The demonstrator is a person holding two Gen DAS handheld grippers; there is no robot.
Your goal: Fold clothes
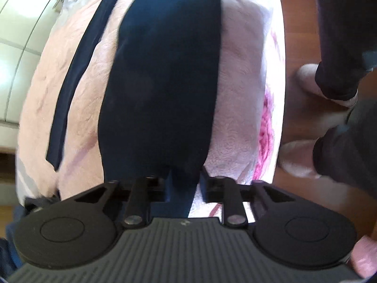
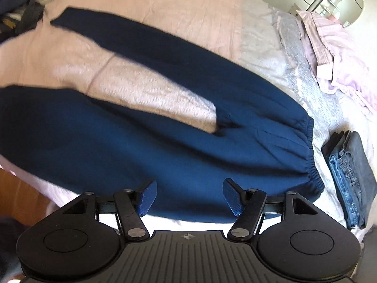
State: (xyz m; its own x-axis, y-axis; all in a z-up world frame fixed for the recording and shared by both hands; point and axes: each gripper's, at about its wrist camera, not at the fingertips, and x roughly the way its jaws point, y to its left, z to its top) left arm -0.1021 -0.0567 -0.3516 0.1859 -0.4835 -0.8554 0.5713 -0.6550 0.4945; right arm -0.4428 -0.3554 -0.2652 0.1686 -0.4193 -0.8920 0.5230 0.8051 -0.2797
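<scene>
Dark blue sweatpants (image 2: 165,127) lie spread flat on a bed covered by a pale pink quilted bedspread (image 2: 146,7), legs parted in a V, elastic waistband toward the bed's grey pillow end. The right tool (image 2: 189,197) hovers just above the near edge of the sweatpants, its blue-padded fingers (image 2: 148,197) spread wide and gripping nothing. The left tool (image 1: 181,184) is clenched on the end of one trouser leg, lifting the dark fabric up toward the camera. Beside the waistband rests a folded stack of jeans (image 2: 351,179); beyond it, crumpled lilac clothing (image 2: 334,54). A person's slippered feet (image 1: 304,158) stand on the wooden floor (image 1: 299,30) alongside the bed.
</scene>
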